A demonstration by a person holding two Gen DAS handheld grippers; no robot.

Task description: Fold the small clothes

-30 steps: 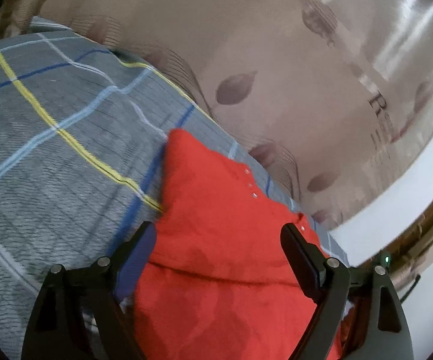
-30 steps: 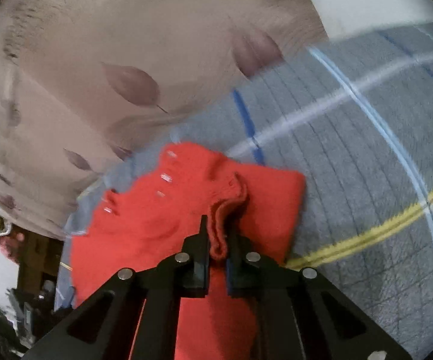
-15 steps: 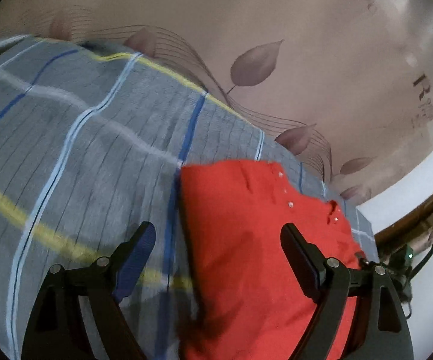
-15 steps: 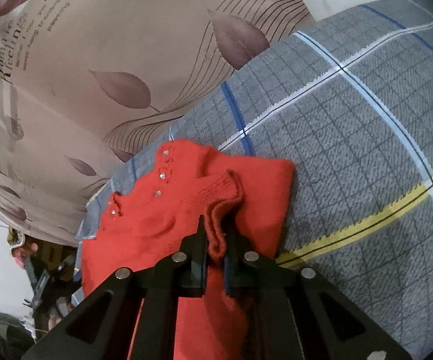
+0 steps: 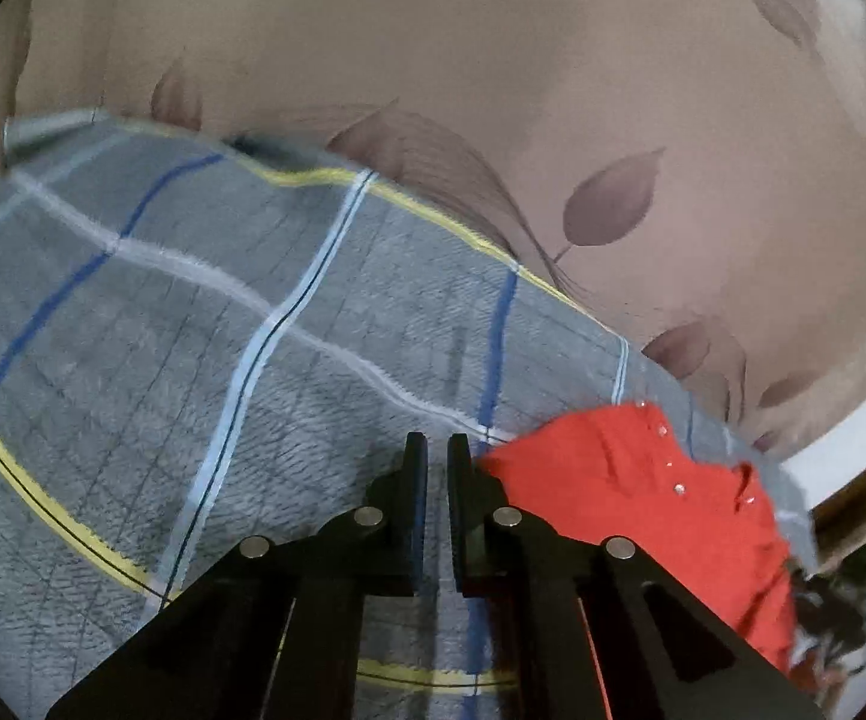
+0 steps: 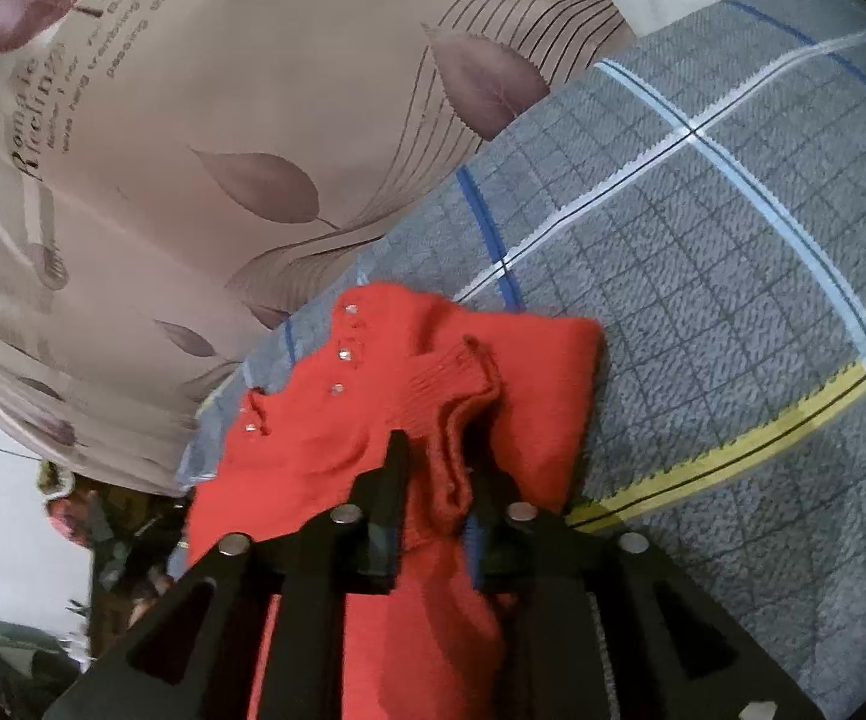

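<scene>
Two views, left wrist first. The left gripper (image 5: 431,450) has its fingers drawn nearly together with only a thin slit between them, and nothing is caught there. Just to its right lies the red knitted top (image 5: 661,498), whose near corner touches or sits right beside the right finger; which of the two I cannot tell. Ahead and to the left stretches open grey checked bedspread (image 5: 193,360), with ample room to move. Farther ahead the bed ends against a leaf-printed curtain (image 5: 493,90).

From the right wrist, the right gripper (image 6: 433,456) stands partly open, with the ribbed cuff (image 6: 457,402) of a sleeve bunched between its fingers; whether they are pinching it or just straddling it is unclear. The top's body spreads ahead and to the left, small shiny studs (image 6: 344,354) running along it, its far edge near the bed's edge by the curtain.

This knit looks light, soft and floppy, likely to sag and stretch when lifted. The ribbed cuff or a doubled hem should give the firmest hold. Bare bedspread to the right offers room for folding.
</scene>
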